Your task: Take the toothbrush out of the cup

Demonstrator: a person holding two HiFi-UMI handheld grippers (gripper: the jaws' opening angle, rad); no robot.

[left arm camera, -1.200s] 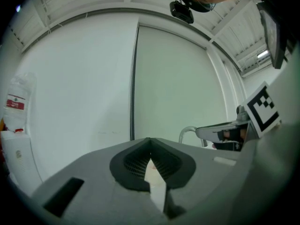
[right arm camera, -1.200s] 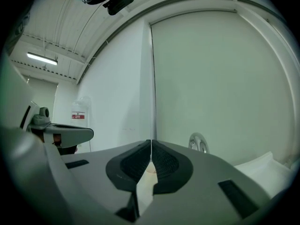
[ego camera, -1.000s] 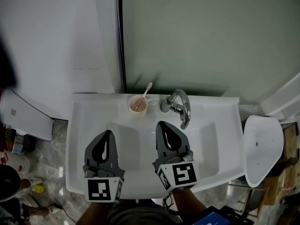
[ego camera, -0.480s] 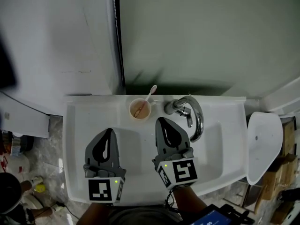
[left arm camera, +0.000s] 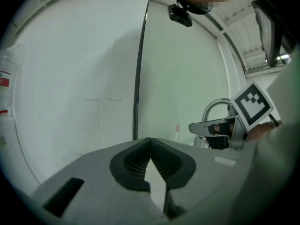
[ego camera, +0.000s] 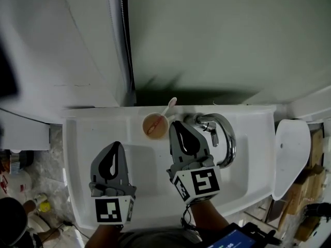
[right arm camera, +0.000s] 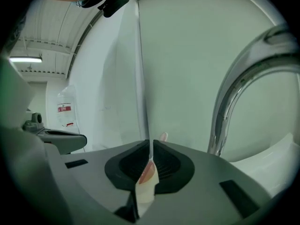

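Observation:
A small orange-tinted cup (ego camera: 155, 126) stands on the back ledge of the white sink (ego camera: 83, 154), just left of the chrome faucet (ego camera: 223, 134). A white toothbrush (ego camera: 171, 104) leans out of it to the upper right. My right gripper (ego camera: 175, 123) is shut and empty, its tip right beside the cup's right rim. In the right gripper view the cup (right arm camera: 147, 173) shows through the slot behind the shut tips (right arm camera: 150, 142), with the toothbrush head (right arm camera: 163, 136) above. My left gripper (ego camera: 116, 145) is shut and empty over the basin, left of and short of the cup.
The faucet spout (right arm camera: 234, 93) arches close to the right of my right gripper. A wall with a dark vertical strip (ego camera: 124, 45) rises right behind the sink. A white rounded fixture (ego camera: 292, 156) stands to the sink's right, and clutter lies on the floor at the left.
Both grippers have moved forward and lower toward the back of the sink. The right gripper's tip has come from mid-basin to beside the cup. Both have stayed shut.

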